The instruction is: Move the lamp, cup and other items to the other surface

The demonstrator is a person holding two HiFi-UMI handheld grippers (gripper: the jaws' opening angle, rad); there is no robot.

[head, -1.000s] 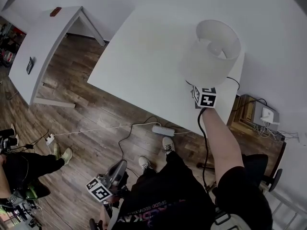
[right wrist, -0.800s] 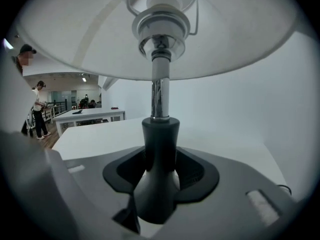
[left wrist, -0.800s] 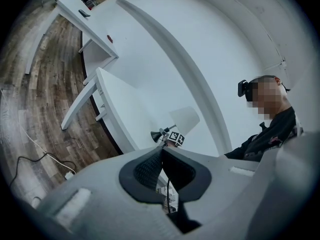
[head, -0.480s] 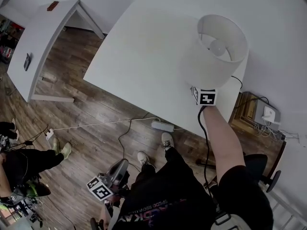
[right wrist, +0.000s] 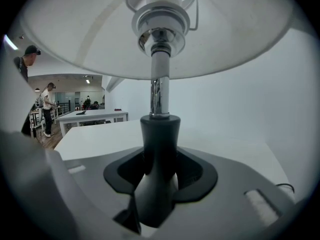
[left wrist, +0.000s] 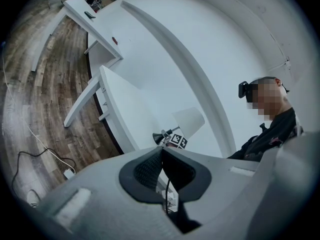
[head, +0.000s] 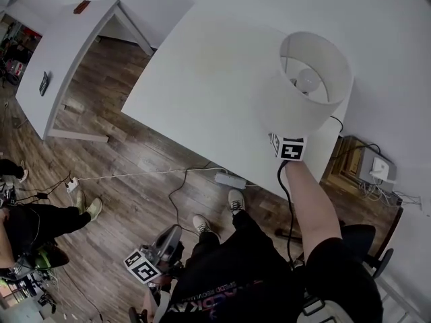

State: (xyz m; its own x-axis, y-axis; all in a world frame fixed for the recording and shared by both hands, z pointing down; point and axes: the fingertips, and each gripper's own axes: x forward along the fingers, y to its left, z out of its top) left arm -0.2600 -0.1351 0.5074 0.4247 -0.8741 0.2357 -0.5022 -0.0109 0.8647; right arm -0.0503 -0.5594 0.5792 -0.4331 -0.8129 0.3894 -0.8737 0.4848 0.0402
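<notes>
A table lamp (head: 311, 79) with a white shade and a chrome stem stands at the near right edge of the big white table (head: 195, 79). My right gripper (head: 288, 138) is under the shade. Its jaws have just been closing and are shut on the lamp's black neck (right wrist: 159, 149), which fills the gap between the pads. My left gripper (head: 170, 235) hangs low by the person's legs, over the floor, shut with nothing in it. From the left gripper view the lamp (left wrist: 190, 121) and the right gripper's marker cube show far ahead. No cup is in view.
A second white table (head: 60, 52) stands at the far left, with a small dark item on it. A power strip (head: 230, 180) and cables lie on the wood floor. Another person sits at the left edge (head: 34, 227). A low box with a white device (head: 374, 161) is on the right.
The lamp shade and the right gripper's cube sit slightly lower and further right in the picture. The left gripper stays low by the legs.
</notes>
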